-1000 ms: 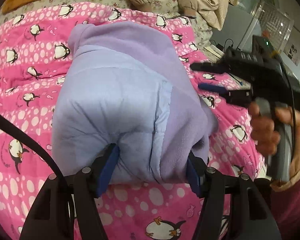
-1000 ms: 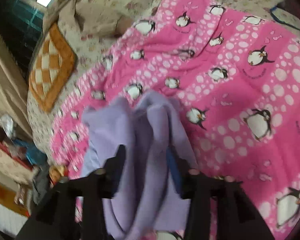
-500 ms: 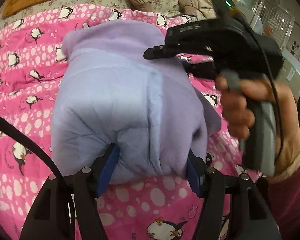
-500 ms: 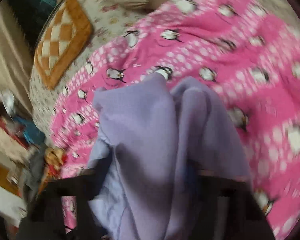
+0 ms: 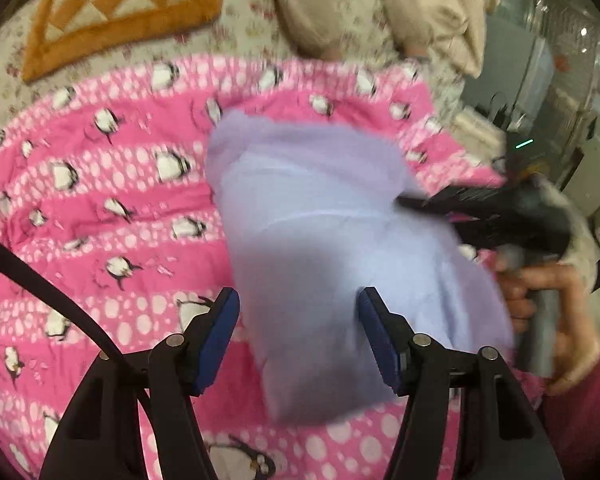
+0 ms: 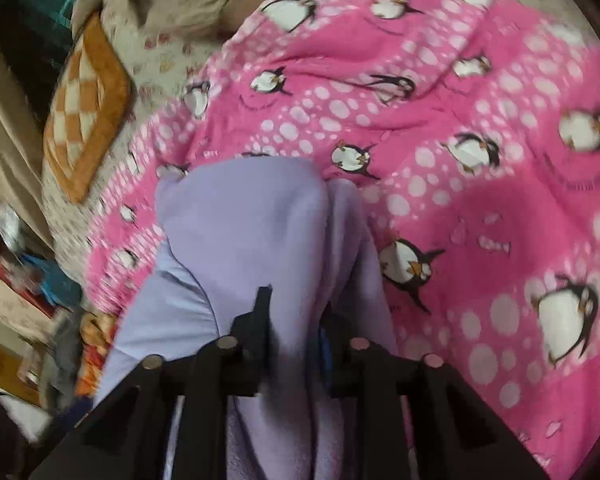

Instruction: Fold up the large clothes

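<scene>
A folded lilac fleece garment [image 5: 324,240] lies on the pink penguin blanket [image 5: 100,208]. My left gripper [image 5: 298,312] is open, its blue-padded fingers apart over the garment's near end without pinching it. My right gripper [image 5: 428,204] reaches in from the right at the garment's right edge. In the right wrist view the right gripper [image 6: 292,312] is closed on a thick fold of the lilac garment [image 6: 252,220], with cloth bunched between the fingers.
An orange checkered cushion [image 5: 112,4] and a beige garment [image 5: 380,4] lie on the floral bedspread beyond the blanket [image 6: 480,160]. Furniture and clutter stand off the bed's right side [image 5: 560,92]. The cushion also shows in the right wrist view [image 6: 84,112].
My left gripper has let go of the garment's near end and shifted left. My right gripper has come down onto the garment's right edge and closed on a fold.
</scene>
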Tool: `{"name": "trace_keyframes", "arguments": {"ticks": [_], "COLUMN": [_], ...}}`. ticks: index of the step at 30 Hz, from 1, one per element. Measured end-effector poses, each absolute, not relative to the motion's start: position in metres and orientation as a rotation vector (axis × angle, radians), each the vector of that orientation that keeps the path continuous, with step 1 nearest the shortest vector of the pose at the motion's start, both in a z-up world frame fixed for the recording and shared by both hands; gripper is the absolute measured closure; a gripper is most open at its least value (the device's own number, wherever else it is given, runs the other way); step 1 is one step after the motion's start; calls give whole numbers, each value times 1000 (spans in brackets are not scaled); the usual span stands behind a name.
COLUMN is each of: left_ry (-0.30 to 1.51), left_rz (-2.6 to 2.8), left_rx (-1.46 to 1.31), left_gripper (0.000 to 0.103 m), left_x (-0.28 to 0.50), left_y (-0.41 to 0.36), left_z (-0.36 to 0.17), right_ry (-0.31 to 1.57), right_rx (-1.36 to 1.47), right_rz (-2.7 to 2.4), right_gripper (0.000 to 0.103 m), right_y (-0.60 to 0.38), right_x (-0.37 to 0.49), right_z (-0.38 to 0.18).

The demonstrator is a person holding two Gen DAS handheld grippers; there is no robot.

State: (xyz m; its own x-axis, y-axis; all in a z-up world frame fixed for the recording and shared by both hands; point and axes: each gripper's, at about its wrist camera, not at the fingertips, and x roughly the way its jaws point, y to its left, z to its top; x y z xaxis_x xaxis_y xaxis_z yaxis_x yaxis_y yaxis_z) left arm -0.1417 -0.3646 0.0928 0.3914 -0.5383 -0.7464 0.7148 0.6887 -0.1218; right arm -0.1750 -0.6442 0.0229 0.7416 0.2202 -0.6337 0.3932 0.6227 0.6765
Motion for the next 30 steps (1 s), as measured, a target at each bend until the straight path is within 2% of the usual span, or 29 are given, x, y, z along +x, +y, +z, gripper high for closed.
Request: {"name": "trace_keyframes", "arguments": {"ticks": [2, 3, 7, 13, 18, 23, 24, 26, 27, 30], "left_ry": [877, 872, 820, 849, 819, 817, 841, 886, 908, 982], "left_rz": [-790, -786, -778, -773, -813, -822, -811, -790, -768, -724], "left_rx": [241, 245, 282, 252, 191, 266, 285, 309, 323, 272], "left_gripper": [70, 70, 68, 67, 67, 67, 67, 67, 67, 68], "left_x": [-139, -141, -153, -149, -157, -176, -176, -172, -168, -156], "left_y": [-371, -372, -373, -365, -327, -307, -309, -316, -320, -318], "left_z": [81, 78, 71, 71, 85, 70, 63, 53, 46, 29], "right_ry": [730, 724, 747, 835, 743, 873, 886, 873, 857, 745], "right_rx": [960, 963, 902, 814, 794, 781, 795, 829, 839, 793], "right_rz": [-114, -113, -67, -49, -23, 27, 21, 15, 14, 12], "right_gripper": [54, 52, 52, 51, 49, 49, 50, 76, 93, 93], "right_y": [-648, -648, -632, -598, -590, -567, -565, -565, -565, -570], "right_x": [-188, -194, -218, -226, -255, -249, -246, -242, -244, -265], "right_z": [31, 36, 55, 57, 84, 64, 58, 50, 52, 79]}}
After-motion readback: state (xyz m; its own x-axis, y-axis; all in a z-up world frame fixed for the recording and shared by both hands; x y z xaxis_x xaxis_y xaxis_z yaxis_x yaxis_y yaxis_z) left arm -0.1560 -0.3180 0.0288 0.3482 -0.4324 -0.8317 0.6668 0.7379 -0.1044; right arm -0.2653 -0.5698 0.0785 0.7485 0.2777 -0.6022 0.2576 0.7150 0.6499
